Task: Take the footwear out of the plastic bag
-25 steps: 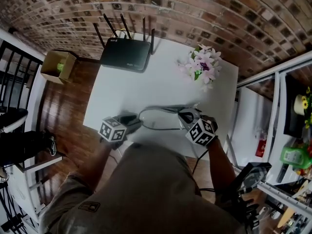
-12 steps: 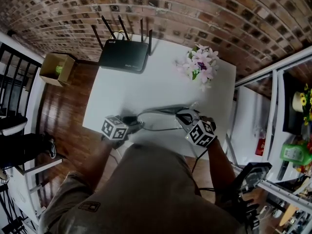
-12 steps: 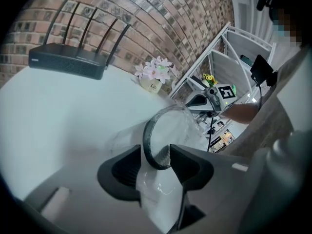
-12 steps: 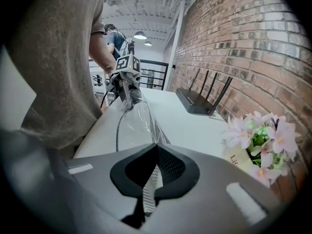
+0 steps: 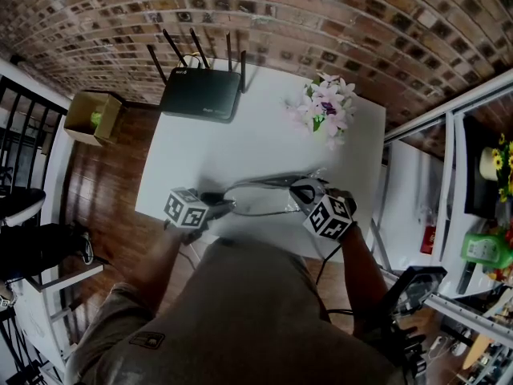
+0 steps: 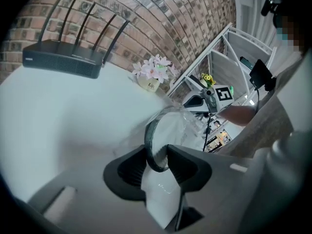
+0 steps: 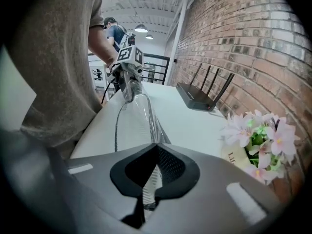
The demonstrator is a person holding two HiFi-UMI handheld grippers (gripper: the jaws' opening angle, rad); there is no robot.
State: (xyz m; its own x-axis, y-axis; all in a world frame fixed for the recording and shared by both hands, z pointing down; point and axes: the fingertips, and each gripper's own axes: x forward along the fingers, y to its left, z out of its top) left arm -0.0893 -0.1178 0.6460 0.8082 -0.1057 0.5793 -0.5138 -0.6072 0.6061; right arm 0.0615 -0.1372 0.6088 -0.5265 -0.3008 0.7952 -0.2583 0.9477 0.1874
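The left gripper (image 6: pixel 157 156) has its fingers (image 6: pixel 187 167) set on either side of the dark rim of the footwear (image 6: pixel 168 130). They have just been closing, and the rim now fills the gap, with both pads against it. The right gripper (image 7: pixel 155 152) has its fingers (image 7: pixel 171 168) fully together, pinching a fold of the clear plastic bag (image 7: pixel 134 126) at the opposite end.

Between the two grippers the bag lies stretched flat on the white bench (image 5: pixel 264 143). It sits in front of the router (image 5: pixel 200 95), on the person's side of it and well apart from it. A pot of pink flowers (image 5: pixel 327 107) stands to the right of the router.

The task looks to be in its early part. Both ends are gripped, but most of the footwear lies inside the film. What remains, as I judge it, is to draw the two grippers apart so the footwear slides free, then set it down on the bench.
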